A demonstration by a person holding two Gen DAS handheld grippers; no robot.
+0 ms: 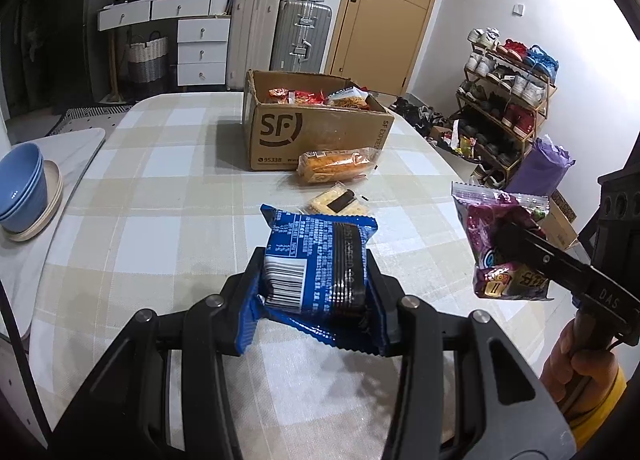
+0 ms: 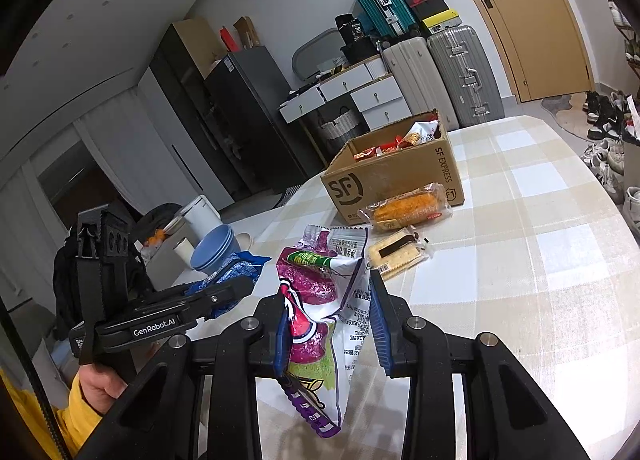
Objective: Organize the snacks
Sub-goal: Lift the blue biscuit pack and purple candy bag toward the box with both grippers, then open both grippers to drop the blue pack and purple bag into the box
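Note:
My left gripper [image 1: 314, 260] is shut on a blue biscuit packet [image 1: 320, 260], held above the checked tablecloth. My right gripper [image 2: 330, 296] is shut on a purple and white snack bag [image 2: 320, 300]; the left wrist view shows that bag [image 1: 500, 236] at the right, level with the blue packet. Ahead stands an open cardboard box [image 1: 316, 131] with several snacks inside. An orange wrapped snack [image 1: 336, 165] lies against the box's front. A clear pack of pale crackers [image 1: 340, 201] lies just nearer. The right wrist view also shows the box [image 2: 392, 179] and the blue packet [image 2: 228, 272].
Blue bowls [image 1: 20, 187] on a beige plate sit on a side surface at the left. Suitcases [image 1: 280, 31], a drawer unit and a door stand beyond the table. A shoe rack [image 1: 508, 95] fills the right side. A hand in a yellow sleeve [image 1: 576, 364] holds the right gripper.

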